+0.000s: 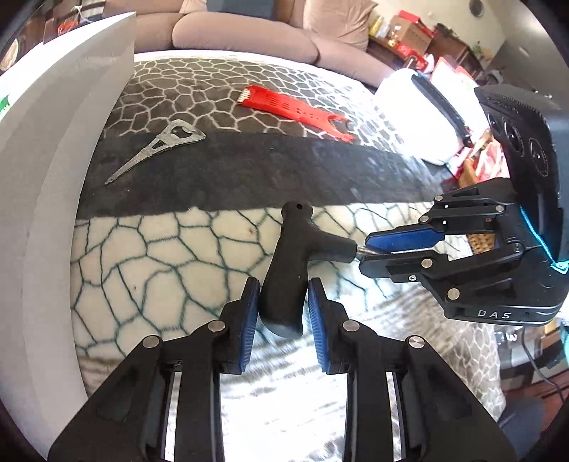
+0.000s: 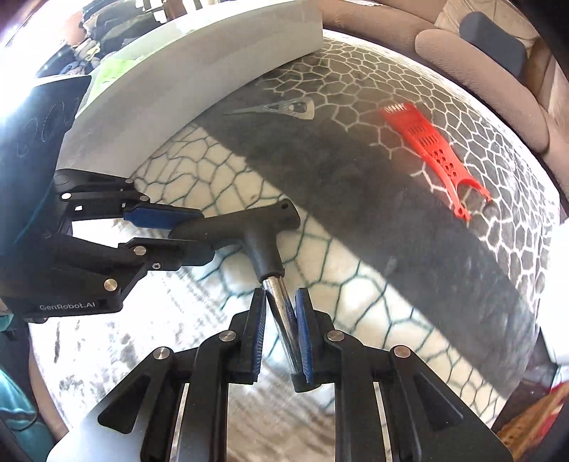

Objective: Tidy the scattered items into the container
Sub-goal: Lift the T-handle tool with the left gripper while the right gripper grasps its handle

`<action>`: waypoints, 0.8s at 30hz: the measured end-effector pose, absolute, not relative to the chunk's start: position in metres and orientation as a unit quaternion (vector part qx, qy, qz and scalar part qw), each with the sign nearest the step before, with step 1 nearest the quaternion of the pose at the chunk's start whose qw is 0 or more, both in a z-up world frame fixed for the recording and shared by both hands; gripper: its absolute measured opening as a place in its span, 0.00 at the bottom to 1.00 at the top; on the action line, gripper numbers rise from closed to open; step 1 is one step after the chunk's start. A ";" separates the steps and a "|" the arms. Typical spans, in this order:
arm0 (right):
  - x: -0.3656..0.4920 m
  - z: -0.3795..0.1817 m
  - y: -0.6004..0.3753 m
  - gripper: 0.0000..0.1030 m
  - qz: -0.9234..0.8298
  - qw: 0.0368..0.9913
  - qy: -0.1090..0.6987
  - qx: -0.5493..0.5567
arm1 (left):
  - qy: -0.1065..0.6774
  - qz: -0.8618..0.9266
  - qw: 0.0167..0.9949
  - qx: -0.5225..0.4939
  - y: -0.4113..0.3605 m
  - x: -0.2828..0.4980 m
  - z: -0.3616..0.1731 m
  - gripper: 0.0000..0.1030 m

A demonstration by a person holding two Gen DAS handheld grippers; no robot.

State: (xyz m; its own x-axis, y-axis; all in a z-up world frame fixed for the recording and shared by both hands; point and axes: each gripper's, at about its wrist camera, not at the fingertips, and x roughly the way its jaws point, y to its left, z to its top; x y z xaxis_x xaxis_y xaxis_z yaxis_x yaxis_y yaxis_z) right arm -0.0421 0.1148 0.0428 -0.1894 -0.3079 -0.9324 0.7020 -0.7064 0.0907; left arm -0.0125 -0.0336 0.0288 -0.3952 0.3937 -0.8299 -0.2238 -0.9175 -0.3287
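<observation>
A black T-handle tool (image 1: 295,256) with a metal shaft (image 2: 281,302) is held over the patterned blanket (image 1: 153,256). My right gripper (image 2: 281,295) is shut on the shaft; it shows in the left wrist view (image 1: 370,250) at the right. My left gripper (image 1: 282,295) has its jaws around the handle's lower end with small gaps on both sides; in the right wrist view (image 2: 193,234) it straddles the handle (image 2: 249,224). A red plastic tool (image 1: 295,110) (image 2: 434,152) and a flat metal multi-tool (image 1: 160,145) (image 2: 281,106) lie on the dark band. The white container (image 1: 67,142) (image 2: 199,64) stands at the left.
A beige sofa (image 1: 249,39) runs behind the blanket. A white box (image 1: 419,113) sits at the far right edge, with shelves and red boxes (image 1: 412,32) beyond it.
</observation>
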 end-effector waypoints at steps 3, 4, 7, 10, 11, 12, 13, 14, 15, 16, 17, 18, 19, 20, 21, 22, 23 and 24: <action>-0.027 0.056 0.119 0.15 -0.751 0.340 0.184 0.536 | -0.085 0.831 0.197 -0.513 -0.034 -0.002 0.044 0.25; -0.022 0.062 0.119 0.15 -0.751 0.340 0.186 0.534 | -0.090 0.831 0.200 -0.512 -0.037 0.000 0.050 0.24; -0.010 0.079 0.108 0.14 -0.751 0.343 0.193 0.530 | -0.112 0.831 0.204 -0.505 -0.049 0.007 0.069 0.24; 0.000 0.096 0.091 0.07 -0.750 0.354 0.198 0.523 | -0.118 0.836 0.211 -0.493 -0.059 0.012 0.094 0.23; 0.004 0.105 0.087 0.04 -0.751 0.360 0.190 0.520 | -0.113 0.838 0.212 -0.489 -0.061 0.015 0.102 0.23; 0.008 0.113 0.083 0.04 -0.752 0.365 0.183 0.517 | -0.105 0.841 0.213 -0.485 -0.062 0.017 0.111 0.23; 0.013 0.121 0.077 0.04 -0.754 0.368 0.180 0.514 | -0.099 0.843 0.214 -0.483 -0.064 0.019 0.117 0.23; 0.015 0.127 0.070 0.05 -0.758 0.363 0.186 0.509 | -0.093 0.844 0.210 -0.484 -0.066 0.021 0.121 0.23; 0.017 0.130 0.064 0.05 -0.762 0.355 0.190 0.507 | -0.089 0.845 0.206 -0.486 -0.069 0.022 0.122 0.23; 0.018 0.130 0.059 0.05 -0.764 0.345 0.191 0.511 | -0.091 0.842 0.205 -0.491 -0.071 0.022 0.120 0.21; 0.020 0.127 0.056 0.08 -0.763 0.334 0.185 0.522 | -0.095 0.839 0.205 -0.495 -0.074 0.024 0.118 0.19; 0.023 0.122 0.056 0.11 -0.762 0.336 0.165 0.529 | -0.099 0.837 0.204 -0.498 -0.077 0.026 0.115 0.19; 0.028 0.116 0.055 0.15 -0.761 0.340 0.143 0.534 | -0.099 0.836 0.203 -0.500 -0.079 0.029 0.113 0.19; 0.035 0.107 0.055 0.25 -0.760 0.335 0.128 0.541 | -0.097 0.836 0.201 -0.502 -0.080 0.033 0.110 0.19; 0.042 0.097 0.054 0.31 -0.761 0.329 0.116 0.546 | -0.096 0.835 0.198 -0.503 -0.083 0.037 0.108 0.19; 0.050 0.087 0.055 0.32 -0.763 0.322 0.099 0.552 | -0.098 0.836 0.196 -0.503 -0.087 0.042 0.108 0.19; 0.058 0.079 0.056 0.32 -0.766 0.318 0.074 0.554 | -0.100 0.838 0.199 -0.498 -0.092 0.048 0.110 0.18; 0.066 0.073 0.058 0.32 -0.771 0.317 0.047 0.550 | -0.098 0.841 0.202 -0.491 -0.096 0.056 0.113 0.19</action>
